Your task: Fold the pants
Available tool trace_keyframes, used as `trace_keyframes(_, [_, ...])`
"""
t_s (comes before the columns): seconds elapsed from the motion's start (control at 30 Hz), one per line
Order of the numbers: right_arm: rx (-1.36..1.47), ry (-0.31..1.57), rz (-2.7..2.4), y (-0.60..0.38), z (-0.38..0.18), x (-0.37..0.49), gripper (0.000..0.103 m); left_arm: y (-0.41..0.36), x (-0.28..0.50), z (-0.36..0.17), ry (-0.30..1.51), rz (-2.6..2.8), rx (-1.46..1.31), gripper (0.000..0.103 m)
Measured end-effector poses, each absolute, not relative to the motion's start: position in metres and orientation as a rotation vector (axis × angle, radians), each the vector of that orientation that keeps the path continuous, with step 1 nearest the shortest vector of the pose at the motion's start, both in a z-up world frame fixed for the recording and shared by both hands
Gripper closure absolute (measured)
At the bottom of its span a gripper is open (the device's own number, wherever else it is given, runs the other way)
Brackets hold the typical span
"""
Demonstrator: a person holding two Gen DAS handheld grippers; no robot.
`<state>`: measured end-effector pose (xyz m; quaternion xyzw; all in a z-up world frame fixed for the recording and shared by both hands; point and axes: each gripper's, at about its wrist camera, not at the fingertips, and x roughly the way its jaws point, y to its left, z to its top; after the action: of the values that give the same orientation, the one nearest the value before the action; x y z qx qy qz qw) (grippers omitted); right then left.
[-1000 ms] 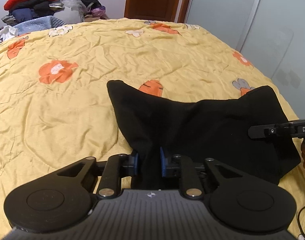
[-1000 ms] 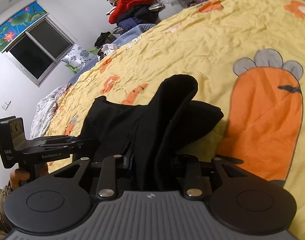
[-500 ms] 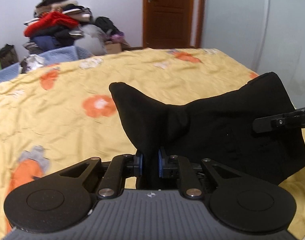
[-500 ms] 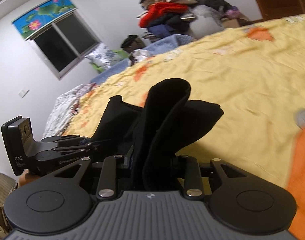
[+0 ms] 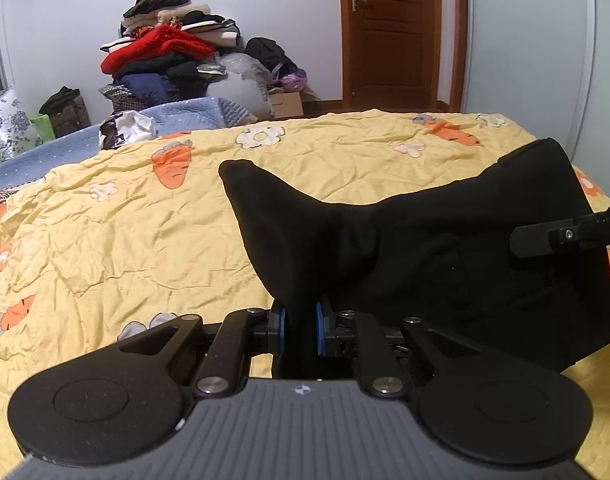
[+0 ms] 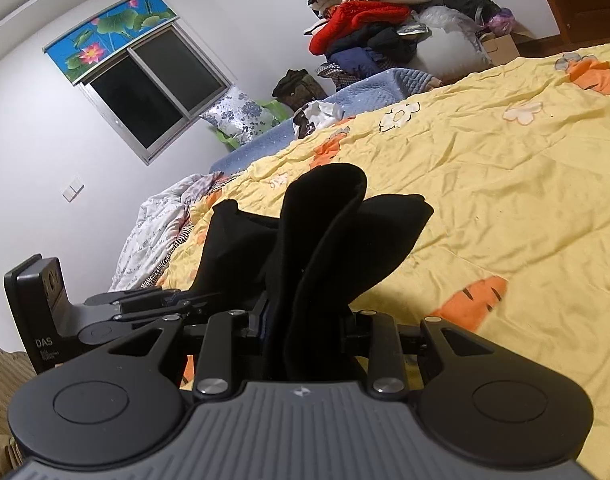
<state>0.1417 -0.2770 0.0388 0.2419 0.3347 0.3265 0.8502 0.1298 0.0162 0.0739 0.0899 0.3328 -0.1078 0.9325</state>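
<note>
Black pants point(image 5: 425, 248) hang stretched between both grippers, lifted above the yellow bedspread point(image 5: 125, 232). My left gripper point(image 5: 300, 330) is shut on one corner of the cloth, which sticks up between its blue pads point(image 5: 279, 330). The other gripper's fingers point(image 5: 545, 236) clamp the far corner at the right edge of the left wrist view. In the right wrist view my right gripper point(image 6: 305, 332) is shut on a thick fold of the pants point(image 6: 325, 240), and the left gripper point(image 6: 145, 304) shows at the lower left, pinching the cloth.
The yellow carrot-print bedspread point(image 6: 505, 200) covers the bed below. A heap of clothes point(image 5: 165, 56) stands at the far side, near a blue quilt point(image 5: 185, 116) and a cardboard box point(image 5: 287, 104). A brown door point(image 5: 389, 32) and a window point(image 6: 153, 92) are in the walls. A sleeve point(image 6: 1, 392) shows at the left.
Both grippers have risen and tilted up with the pants still clamped. The views now take in more of the room's walls, and the cloth hangs higher over the bedspread.
</note>
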Motion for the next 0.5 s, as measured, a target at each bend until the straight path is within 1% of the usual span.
trace_keyframes(0.5, [0.539, 0.728, 0.653, -0.278, 0.030, 0.159, 0.074, 0.013, 0.148, 0.068, 0.695, -0.207, 0.205, 0.086])
